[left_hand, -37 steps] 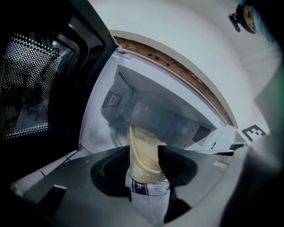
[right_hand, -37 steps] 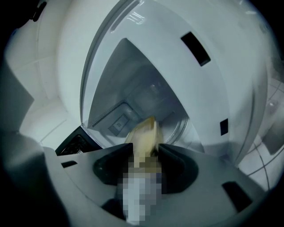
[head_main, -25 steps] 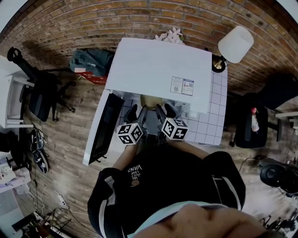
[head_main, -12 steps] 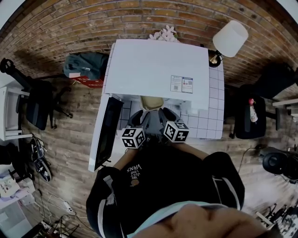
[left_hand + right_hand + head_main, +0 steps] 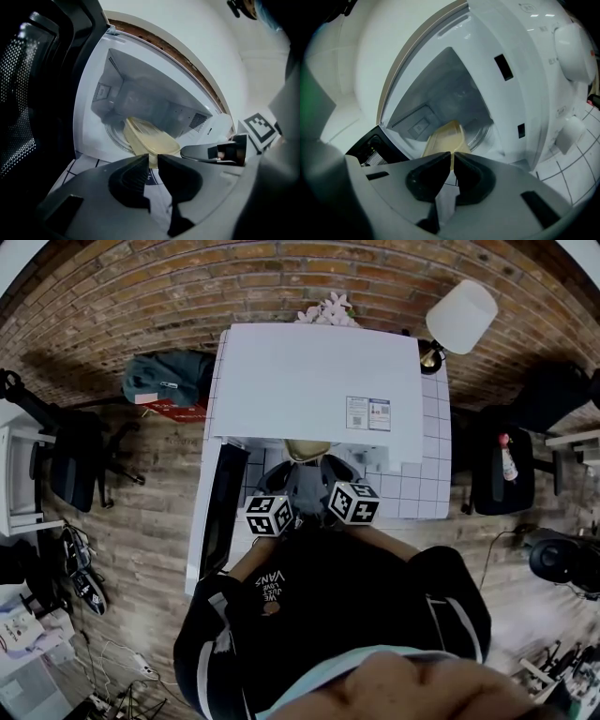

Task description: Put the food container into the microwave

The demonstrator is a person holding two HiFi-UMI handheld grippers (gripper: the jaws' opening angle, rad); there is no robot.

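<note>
A cream food container (image 5: 307, 450) sits tilted in the mouth of the white microwave (image 5: 314, 390), whose dark door (image 5: 220, 512) hangs open on the left. In the left gripper view the container (image 5: 150, 140) reaches onto the glass turntable (image 5: 115, 136), and my left gripper (image 5: 153, 161) is shut on its near rim. My right gripper (image 5: 453, 159) is shut on the container (image 5: 443, 138) from the other side. From above, both marker cubes, the left one (image 5: 270, 515) and the right one (image 5: 353, 502), hover just in front of the opening.
The microwave stands on a white tiled table (image 5: 427, 474) against a brick wall, with a lamp (image 5: 461, 317) and flowers (image 5: 325, 310) behind it. Control knobs (image 5: 574, 51) sit right of the cavity. An office chair (image 5: 75, 460), a bag (image 5: 169, 376) and a black seat (image 5: 492, 479) flank the table.
Both grippers and the container have edged slightly toward the microwave cavity. The head view has shifted a little; the door stays open.
</note>
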